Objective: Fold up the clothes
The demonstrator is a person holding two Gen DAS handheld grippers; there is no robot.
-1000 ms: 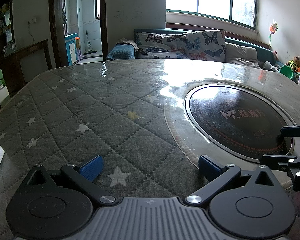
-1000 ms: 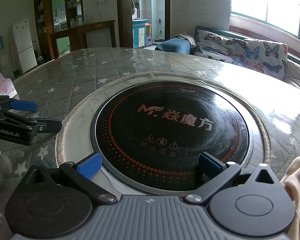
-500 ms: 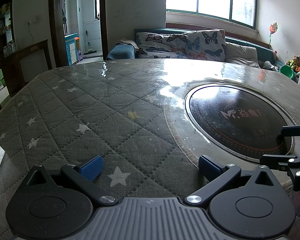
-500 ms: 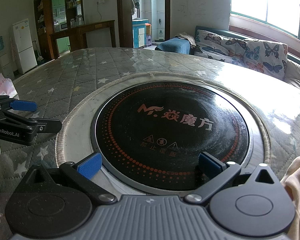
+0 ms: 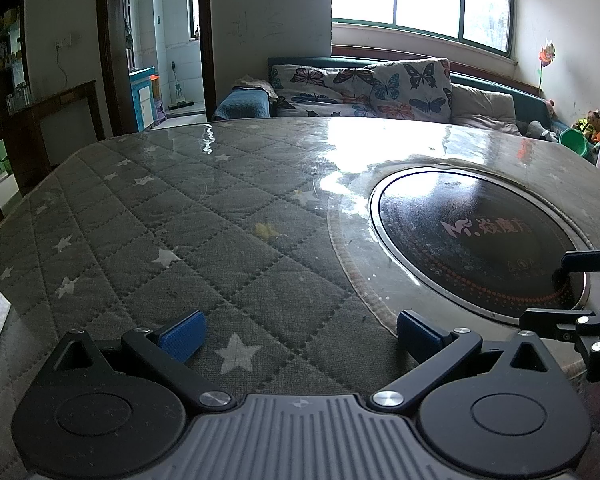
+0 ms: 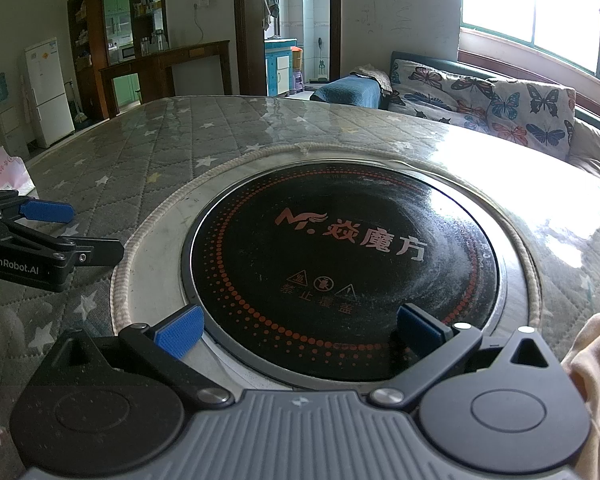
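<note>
My left gripper (image 5: 298, 334) hovers open over the grey quilted, star-patterned table cover (image 5: 172, 216), nothing between its blue pads. My right gripper (image 6: 298, 330) is open too, low over the near rim of the round black cooktop (image 6: 340, 252) set in the table. A pale cream garment (image 6: 596, 392) lies at the right edge of the right wrist view, just beside the right gripper's body; only a small part of it shows. The right gripper (image 5: 572, 292) shows at the far right of the left wrist view, and the left gripper (image 6: 56, 236) at the left of the right wrist view.
A glossy clear sheet covers the table. A pink and white bag (image 6: 4, 172) sits at the table's left edge. Behind the table are a sofa with butterfly cushions (image 5: 364, 88), a doorway (image 5: 160, 44), a dark wooden counter (image 6: 168, 68) and a white fridge (image 6: 48, 92).
</note>
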